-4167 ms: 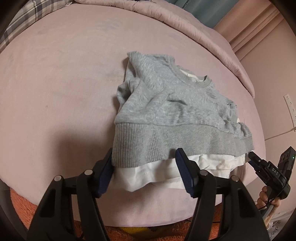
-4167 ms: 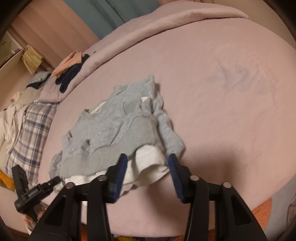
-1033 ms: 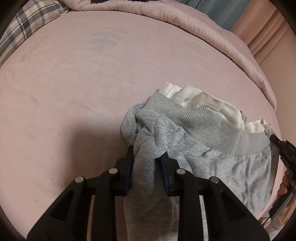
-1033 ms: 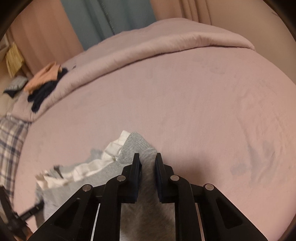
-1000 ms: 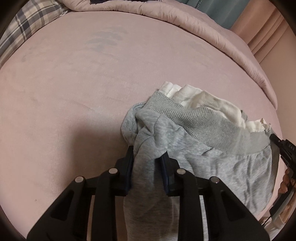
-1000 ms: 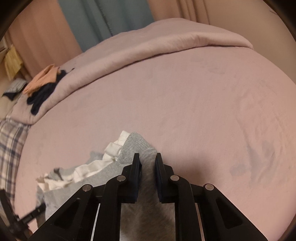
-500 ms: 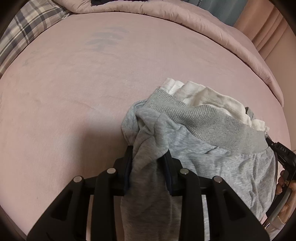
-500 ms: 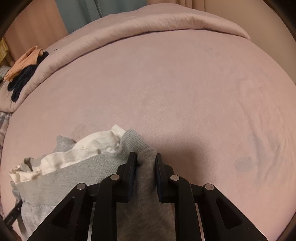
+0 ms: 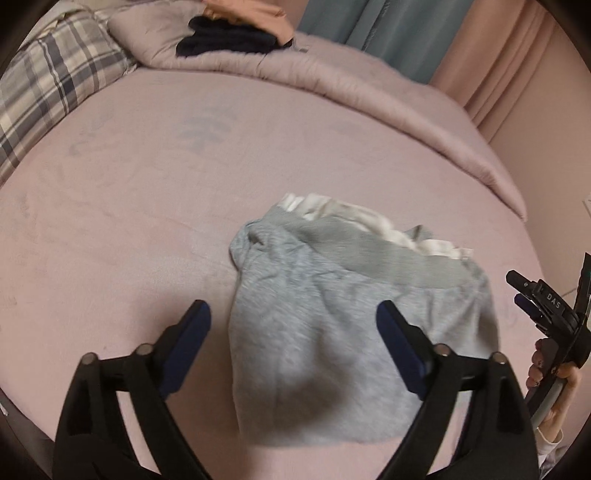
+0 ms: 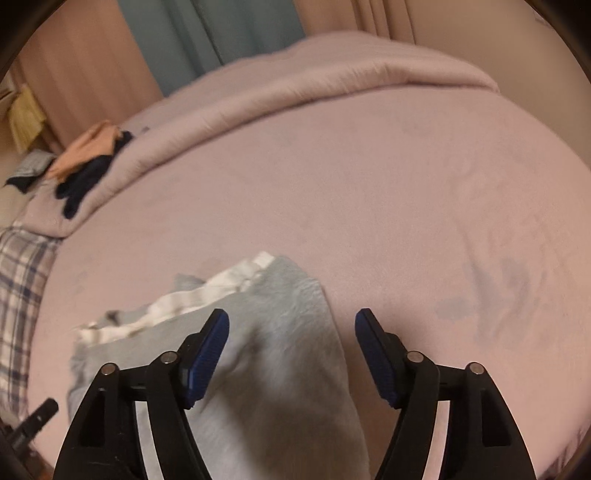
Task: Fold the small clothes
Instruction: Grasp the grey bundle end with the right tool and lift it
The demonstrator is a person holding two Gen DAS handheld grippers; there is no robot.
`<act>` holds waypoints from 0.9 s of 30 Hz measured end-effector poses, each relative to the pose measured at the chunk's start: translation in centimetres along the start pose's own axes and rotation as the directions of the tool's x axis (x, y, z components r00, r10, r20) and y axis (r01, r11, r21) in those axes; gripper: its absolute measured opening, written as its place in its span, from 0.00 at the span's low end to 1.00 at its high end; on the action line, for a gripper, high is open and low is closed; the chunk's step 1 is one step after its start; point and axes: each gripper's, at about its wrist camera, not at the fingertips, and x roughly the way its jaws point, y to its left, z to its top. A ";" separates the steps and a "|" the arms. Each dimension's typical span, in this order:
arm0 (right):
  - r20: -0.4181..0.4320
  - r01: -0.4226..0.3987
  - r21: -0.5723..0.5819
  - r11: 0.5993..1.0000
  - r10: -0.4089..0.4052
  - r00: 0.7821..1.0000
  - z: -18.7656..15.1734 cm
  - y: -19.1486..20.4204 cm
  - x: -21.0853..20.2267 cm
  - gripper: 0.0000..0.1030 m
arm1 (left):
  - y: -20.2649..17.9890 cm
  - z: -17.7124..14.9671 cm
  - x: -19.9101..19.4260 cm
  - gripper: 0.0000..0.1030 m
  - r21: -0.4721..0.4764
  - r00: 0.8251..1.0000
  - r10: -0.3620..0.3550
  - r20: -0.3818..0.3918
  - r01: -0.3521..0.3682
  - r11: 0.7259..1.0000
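A small grey sweatshirt (image 9: 332,325) lies folded in half on the pink bed (image 9: 147,177), its ribbed hem and a white inner layer (image 9: 373,218) at the far edge. My left gripper (image 9: 291,314) hovers above the near part of it, jaws opening wide, pads clear of the cloth. In the right wrist view the same sweatshirt (image 10: 280,354) lies under my right gripper (image 10: 291,325), whose jaws are opening too, with the cloth below them and not pinched. The right gripper (image 9: 532,299) also shows at the right edge of the left wrist view, held by a hand (image 9: 546,373).
A rolled pink duvet (image 9: 369,85) runs along the far side of the bed, with dark and peach clothes (image 9: 229,33) on it. A plaid pillow (image 9: 48,85) lies at the far left. Curtains (image 10: 207,40) hang behind. The bed's near edge is just below the grippers.
Both grippers were shut on the sweatshirt's folded-over edge; now both have let go and stand wide. The left gripper has risen and pulled back, and the cloth has settled flat.
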 end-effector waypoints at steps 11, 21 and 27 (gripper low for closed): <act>0.077 -0.142 0.077 0.987 0.136 0.988 -4.9 -1.2 -4.4 0.92 | -0.3 -4.4 0.7 0.96 0.010 0.996 -0.049 -0.081 0.050 0.999; -0.060 -0.129 0.255 0.958 0.149 0.987 -9.4 -4.3 -1.8 0.92 | 1.1 -6.9 4.2 0.91 -0.040 0.983 -0.052 -0.174 0.045 0.998; -0.067 -0.193 0.265 0.945 0.217 0.974 -10.2 -3.6 -1.1 0.92 | 1.5 -6.8 5.3 0.86 -0.057 0.983 -0.067 -0.171 0.058 0.997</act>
